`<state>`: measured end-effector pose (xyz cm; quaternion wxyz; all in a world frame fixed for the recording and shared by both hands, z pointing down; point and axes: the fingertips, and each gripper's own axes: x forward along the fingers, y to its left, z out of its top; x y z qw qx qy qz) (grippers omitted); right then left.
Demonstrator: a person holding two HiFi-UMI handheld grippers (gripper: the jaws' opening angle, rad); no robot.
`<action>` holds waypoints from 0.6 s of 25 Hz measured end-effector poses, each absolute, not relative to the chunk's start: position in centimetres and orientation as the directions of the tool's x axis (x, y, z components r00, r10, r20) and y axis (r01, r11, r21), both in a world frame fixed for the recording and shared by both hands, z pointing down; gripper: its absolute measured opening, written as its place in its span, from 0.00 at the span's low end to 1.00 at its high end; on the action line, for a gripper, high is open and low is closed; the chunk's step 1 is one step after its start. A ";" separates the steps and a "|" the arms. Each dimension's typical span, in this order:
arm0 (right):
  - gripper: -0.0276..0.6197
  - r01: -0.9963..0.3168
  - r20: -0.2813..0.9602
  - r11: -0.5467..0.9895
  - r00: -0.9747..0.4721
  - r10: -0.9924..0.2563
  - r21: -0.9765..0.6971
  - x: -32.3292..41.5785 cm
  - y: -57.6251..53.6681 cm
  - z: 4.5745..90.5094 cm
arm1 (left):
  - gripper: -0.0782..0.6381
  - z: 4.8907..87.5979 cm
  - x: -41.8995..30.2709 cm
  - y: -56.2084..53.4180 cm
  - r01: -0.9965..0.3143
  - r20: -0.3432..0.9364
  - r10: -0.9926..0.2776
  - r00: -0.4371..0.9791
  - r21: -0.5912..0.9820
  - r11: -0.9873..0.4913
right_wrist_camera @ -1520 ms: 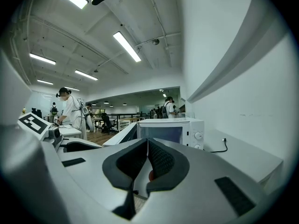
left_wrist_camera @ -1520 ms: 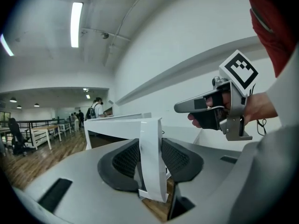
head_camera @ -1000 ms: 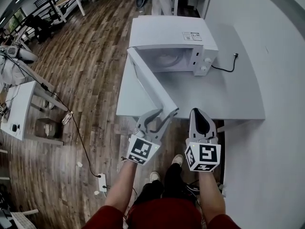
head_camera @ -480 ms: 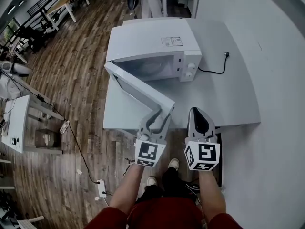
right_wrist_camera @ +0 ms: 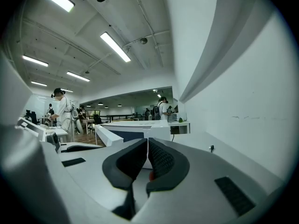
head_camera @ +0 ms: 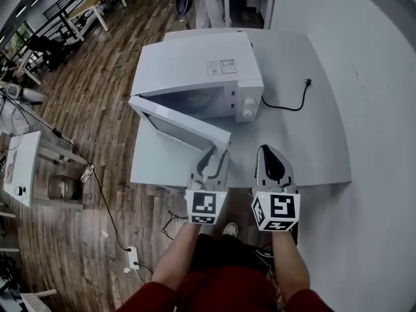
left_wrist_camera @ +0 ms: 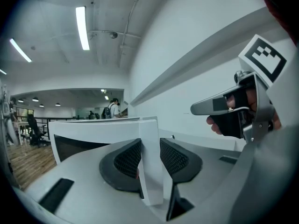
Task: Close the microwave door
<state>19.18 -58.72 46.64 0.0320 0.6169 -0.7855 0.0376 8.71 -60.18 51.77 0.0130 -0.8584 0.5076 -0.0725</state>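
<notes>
- Your left claw (head_camera: 213, 156) (left_wrist_camera: 149, 158) is clamped on the door (head_camera: 183, 125). Its 2 ribbed pads stand about a door's thickness apart, 1 on each face of the free edge.
- That hold looks chosen for leverage. The free edge is the part farthest from the hinge, so a small push there should swing the whole panel.
- The microwave (head_camera: 195, 67) stands on the far-left part of the white table (head_camera: 305, 151). It faces you, with its 2 knobs (head_camera: 247, 106) on the right of its front.
- The door is hinged on the left side and hangs part open. It slants from the far-left hinge out to its free edge, near you and to the right, and a wedge of dark opening shows behind it.
- So the door's free edge lies right inside your left claw, which points almost level at the microwave from the near edge of the table.
- Your right claw (head_camera: 270, 156) (right_wrist_camera: 146, 158) sits just to the right of the left 1. Its pads are pressed together with nothing between them, and it looks parked clear of the door's swing.
- A black cord (head_camera: 294, 103) trails on the table to the right of the microwave, well clear of the door's path.
- I judge the closing about half done. What's left is to carry the free edge away from you toward the knob side until it meets the front.
</notes>
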 end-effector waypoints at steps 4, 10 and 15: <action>0.09 -0.967 0.095 0.255 -0.255 -0.962 -0.007 20.0 -59.8 46.6 | 0.31 51.9 9.5 -61.8 -0.894 0.111 -0.897 0.428 -0.093 -0.438; 0.09 -0.963 0.083 0.270 -0.268 -0.960 0.003 21.1 -61.3 46.4 | 0.31 52.0 10.6 -63.7 -0.917 0.106 -0.917 0.383 -0.078 -0.392; 0.09 -0.963 0.063 0.270 -0.268 -0.961 0.021 22.4 -63.4 45.9 | 0.31 52.0 11.6 -65.7 -0.933 0.087 -0.933 0.349 -0.066 -0.355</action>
